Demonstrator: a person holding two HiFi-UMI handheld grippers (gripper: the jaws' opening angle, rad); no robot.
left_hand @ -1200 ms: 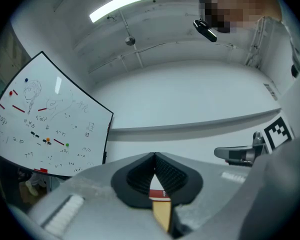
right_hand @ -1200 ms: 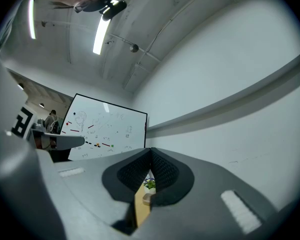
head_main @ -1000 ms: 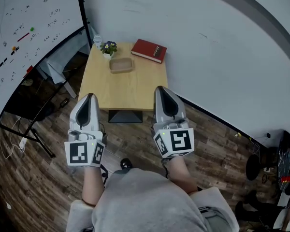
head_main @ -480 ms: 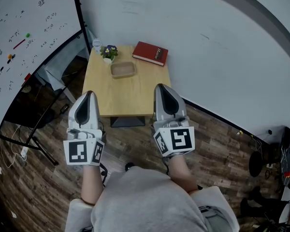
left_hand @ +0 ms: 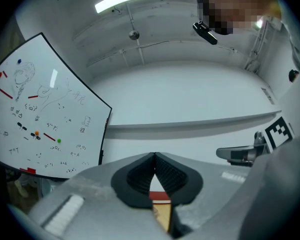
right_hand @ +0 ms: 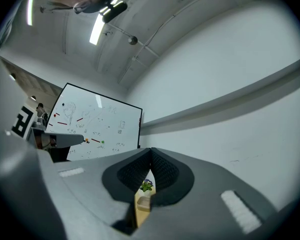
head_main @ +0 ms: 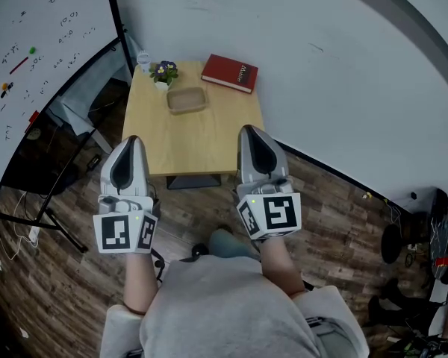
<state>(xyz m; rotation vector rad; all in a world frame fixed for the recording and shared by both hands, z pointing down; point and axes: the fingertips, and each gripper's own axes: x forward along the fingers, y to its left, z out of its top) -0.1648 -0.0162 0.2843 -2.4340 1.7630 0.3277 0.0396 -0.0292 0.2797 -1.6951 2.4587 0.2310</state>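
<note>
In the head view both grippers are held over the wood floor, just short of a small light-wood table (head_main: 198,136). My left gripper (head_main: 130,141) is shut and holds nothing; it points at the table's near left corner. My right gripper (head_main: 251,131) is shut too, empty, at the near right corner. At the table's far end lie a red book (head_main: 230,73), a shallow tan dish (head_main: 187,100), a potted flower (head_main: 163,72) and a glass (head_main: 143,60). The left gripper (left_hand: 154,155) shows the red book (left_hand: 159,196) below its tips. The right gripper (right_hand: 150,150) shows the flower (right_hand: 147,185).
A whiteboard (head_main: 30,58) on a black stand is at the left, with cables on the floor beneath it. A grey wall (head_main: 343,88) runs behind and to the right of the table. Dark gear (head_main: 433,230) sits on the floor at the far right.
The view has shifted: the whiteboard slid left and the table looks slightly nearer. The person's foot now shows between the grippers. Both grippers stay shut.
</note>
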